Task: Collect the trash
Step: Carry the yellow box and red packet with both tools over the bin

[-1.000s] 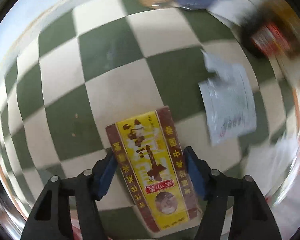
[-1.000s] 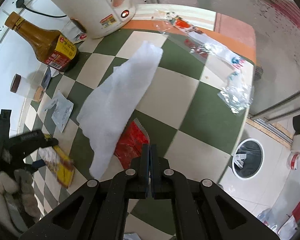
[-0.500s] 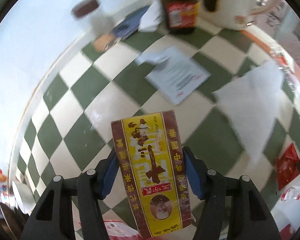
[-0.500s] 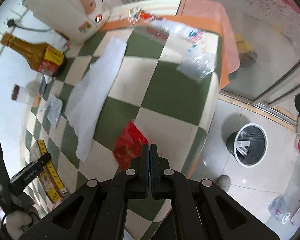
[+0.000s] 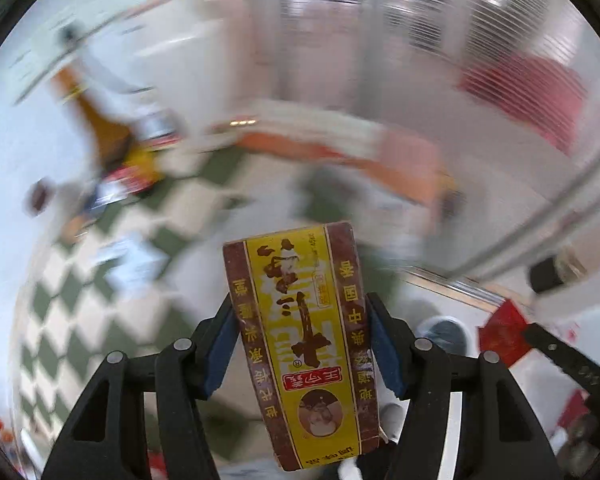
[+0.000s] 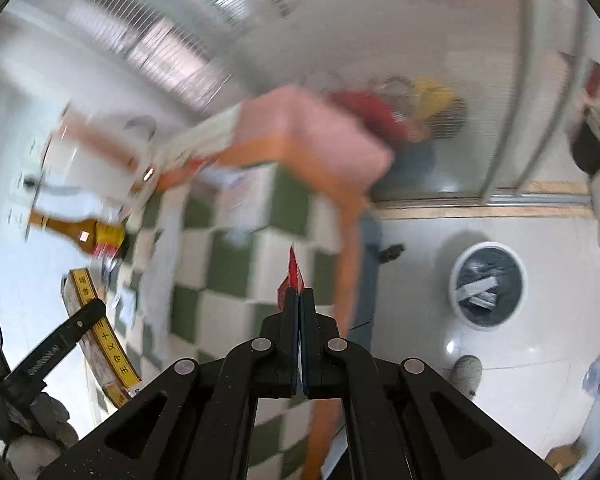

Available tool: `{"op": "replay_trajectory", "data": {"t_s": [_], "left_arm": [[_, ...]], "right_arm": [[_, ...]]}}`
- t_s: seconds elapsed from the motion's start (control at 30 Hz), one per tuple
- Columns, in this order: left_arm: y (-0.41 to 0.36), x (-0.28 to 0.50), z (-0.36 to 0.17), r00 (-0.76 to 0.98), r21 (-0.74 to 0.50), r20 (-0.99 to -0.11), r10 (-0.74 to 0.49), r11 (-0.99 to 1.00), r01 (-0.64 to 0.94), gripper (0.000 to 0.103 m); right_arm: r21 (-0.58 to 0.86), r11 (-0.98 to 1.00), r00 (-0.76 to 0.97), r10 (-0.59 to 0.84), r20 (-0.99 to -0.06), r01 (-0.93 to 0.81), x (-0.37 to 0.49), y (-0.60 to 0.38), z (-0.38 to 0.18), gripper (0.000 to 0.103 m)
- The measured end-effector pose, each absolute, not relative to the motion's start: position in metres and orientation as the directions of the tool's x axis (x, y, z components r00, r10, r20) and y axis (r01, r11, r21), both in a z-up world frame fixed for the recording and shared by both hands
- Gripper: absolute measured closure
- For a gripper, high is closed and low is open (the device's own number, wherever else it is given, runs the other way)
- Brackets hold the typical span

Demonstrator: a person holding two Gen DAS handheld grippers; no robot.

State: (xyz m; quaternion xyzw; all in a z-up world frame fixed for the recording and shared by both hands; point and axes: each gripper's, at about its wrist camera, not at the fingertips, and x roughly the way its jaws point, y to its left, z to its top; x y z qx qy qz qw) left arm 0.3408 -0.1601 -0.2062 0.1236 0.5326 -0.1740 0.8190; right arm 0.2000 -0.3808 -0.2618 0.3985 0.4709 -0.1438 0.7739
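left jaws clamp flat yellow-brown carton (image 5: 305,344) | right jaws pinch crinkled red wrapper (image 6: 293,276)

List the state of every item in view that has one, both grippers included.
left gripper: closed on the yellow carton, holding it off the table.
yellow carton: gripped at its sides, label facing the camera.
right gripper: shut, pinching the red wrapper.
red wrapper: held edge-on, sticking out past the fingertips.
trash bin: on the floor, open, some trash inside.
brown bottle: on the table; blurred.
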Motion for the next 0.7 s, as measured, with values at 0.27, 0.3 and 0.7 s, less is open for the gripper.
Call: {"op": "replay_trajectory", "data": {"t_s": [0.27,0.3,0.7], "left_arm": [[-0.346,0.265,-0.316,0.092,-0.123,-0.969,-0.230,0.768,0.628,0.045],[-0.364,0.257,-0.342,0.055,-0.131,-0.975,-0.215,0.759,0.638,0.045],[-0.516,0.210,-0.696,-0.237,-0.165,-0.972,-0.005,0.732,0.661,0.043]], "right_arm": [[0.398,0.430,0.411,0.067,-0.909,0.810,0.060,-0.522,-0.373,0.102],[0.396,0.406,0.402,0.074,-0.913,0.824,0.050,-0.532,-0.391,0.102],[0.431,0.164,0.385,0.253,-0.888,0.887,-0.018,-0.621,-0.725,0.102]]}}
